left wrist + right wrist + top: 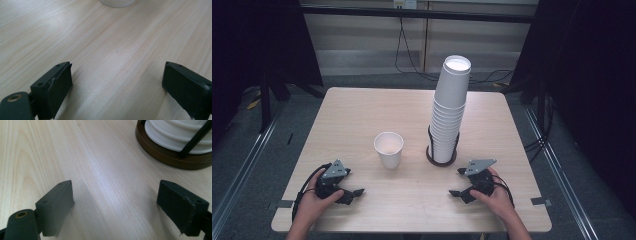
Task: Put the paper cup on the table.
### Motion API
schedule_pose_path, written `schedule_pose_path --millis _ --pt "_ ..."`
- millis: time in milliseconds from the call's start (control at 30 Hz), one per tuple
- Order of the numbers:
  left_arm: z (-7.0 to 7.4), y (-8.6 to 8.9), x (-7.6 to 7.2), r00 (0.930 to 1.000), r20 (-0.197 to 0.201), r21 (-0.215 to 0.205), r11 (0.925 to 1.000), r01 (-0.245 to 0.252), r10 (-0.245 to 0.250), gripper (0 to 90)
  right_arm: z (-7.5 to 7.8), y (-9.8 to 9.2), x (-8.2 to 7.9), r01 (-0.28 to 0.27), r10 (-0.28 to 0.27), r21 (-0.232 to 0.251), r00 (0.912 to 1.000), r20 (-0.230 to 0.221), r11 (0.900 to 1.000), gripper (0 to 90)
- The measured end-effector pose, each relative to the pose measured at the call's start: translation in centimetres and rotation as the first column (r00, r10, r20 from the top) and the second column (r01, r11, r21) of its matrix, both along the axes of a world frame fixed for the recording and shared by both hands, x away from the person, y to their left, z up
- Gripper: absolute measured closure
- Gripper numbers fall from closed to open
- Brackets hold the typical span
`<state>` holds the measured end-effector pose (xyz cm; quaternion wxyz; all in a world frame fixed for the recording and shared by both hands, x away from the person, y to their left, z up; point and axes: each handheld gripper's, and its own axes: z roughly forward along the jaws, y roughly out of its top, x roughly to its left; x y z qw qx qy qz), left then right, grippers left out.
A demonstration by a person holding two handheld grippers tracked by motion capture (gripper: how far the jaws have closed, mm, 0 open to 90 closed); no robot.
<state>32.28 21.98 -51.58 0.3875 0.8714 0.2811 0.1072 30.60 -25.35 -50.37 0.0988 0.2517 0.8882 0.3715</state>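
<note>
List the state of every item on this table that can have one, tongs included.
Single white paper cup: upright, mouth up, standing alone, untouched.
Tall stack of nested white paper cups: upright in its holder, leaning slightly.
Round brown holder with black wire uprights: standing on the light wooden table, loaded.
Left tongs: open, nothing between the jaws.
Right tongs: open, nothing between the jaws.

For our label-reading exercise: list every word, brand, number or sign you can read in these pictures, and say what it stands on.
None can be read.
The single cup and the stack of cups are plain white.
The table and both grippers' black fingers carry no lettering.
A small pale plate on the far wall may bear marks, too small to read.
</note>
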Motion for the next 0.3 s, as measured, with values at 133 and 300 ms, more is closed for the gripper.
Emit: schedule_pose_path --millis 133,300 --pt "-0.01 -0.03 -0.08 1.0 -0.005 -0.003 1.0 -0.007 0.007 8.9 0.0 0.01 -0.05 0.006 -0.006 0.0 1.0 0.0 1.0 13.3" --pt "-0.01 -0.03 -0.07 1.0 -0.004 -0.003 1.0 -0.007 0.007 8.9 0.0 0.01 -0.06 0.007 -0.007 0.0 1.0 -0.001 1.0 13.3"
